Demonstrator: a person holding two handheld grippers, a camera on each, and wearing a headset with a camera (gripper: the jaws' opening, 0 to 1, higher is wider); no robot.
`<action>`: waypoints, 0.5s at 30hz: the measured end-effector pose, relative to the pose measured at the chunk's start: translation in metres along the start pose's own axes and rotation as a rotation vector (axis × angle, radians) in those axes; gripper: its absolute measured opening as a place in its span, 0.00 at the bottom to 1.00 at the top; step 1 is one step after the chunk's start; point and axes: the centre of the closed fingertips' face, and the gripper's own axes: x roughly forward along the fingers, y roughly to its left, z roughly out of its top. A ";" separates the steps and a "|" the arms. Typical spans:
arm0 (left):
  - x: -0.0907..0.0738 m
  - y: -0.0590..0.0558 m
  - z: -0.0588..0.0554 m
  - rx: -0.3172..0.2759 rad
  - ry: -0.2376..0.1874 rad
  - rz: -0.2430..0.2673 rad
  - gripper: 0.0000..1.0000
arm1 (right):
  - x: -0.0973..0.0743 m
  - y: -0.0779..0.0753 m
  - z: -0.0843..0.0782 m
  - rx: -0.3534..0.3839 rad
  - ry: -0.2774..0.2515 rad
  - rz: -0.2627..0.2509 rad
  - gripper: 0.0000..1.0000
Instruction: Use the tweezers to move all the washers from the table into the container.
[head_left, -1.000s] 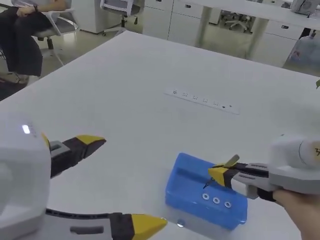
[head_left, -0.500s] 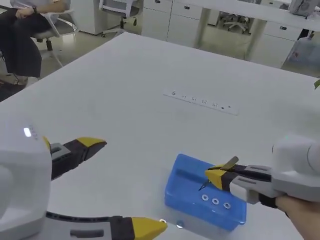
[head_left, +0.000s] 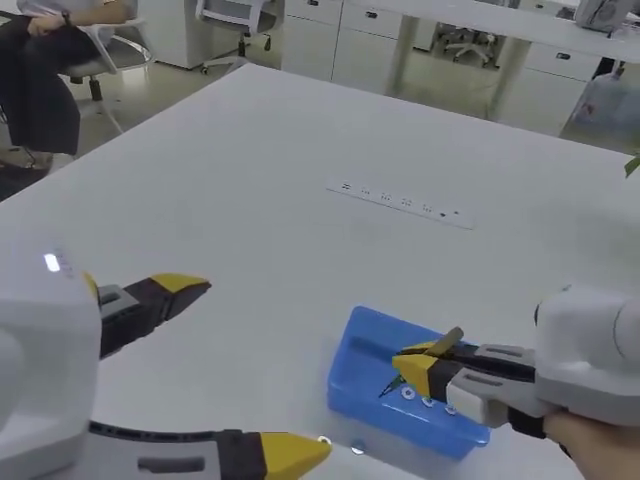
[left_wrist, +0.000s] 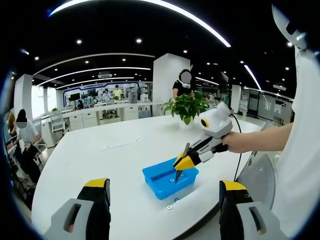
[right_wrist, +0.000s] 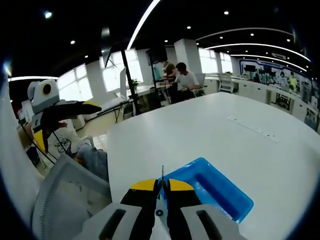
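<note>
The thin metal tweezers (head_left: 388, 388) are gripped by the fingers of the right gripper (head_left: 410, 362), tip beside three small silver washers (head_left: 408, 394) in the blue plastic container (head_left: 365, 345). The fingers of the left gripper (head_left: 260, 368) are spread wide open.

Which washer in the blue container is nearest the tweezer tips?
The leftmost small silver washer of the row in the blue plastic container; it lies just beside the thin metal tweezers, the other washers farther right.
</note>
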 end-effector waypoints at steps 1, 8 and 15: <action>0.000 0.000 0.000 -0.001 0.000 0.000 0.92 | 0.001 0.002 -0.003 -0.008 0.007 0.004 0.03; -0.001 0.000 -0.003 -0.005 0.007 0.001 0.91 | 0.010 0.005 -0.024 0.001 0.057 0.020 0.03; -0.001 0.002 -0.004 -0.009 0.006 0.004 0.91 | 0.020 0.007 -0.043 0.033 0.101 0.045 0.03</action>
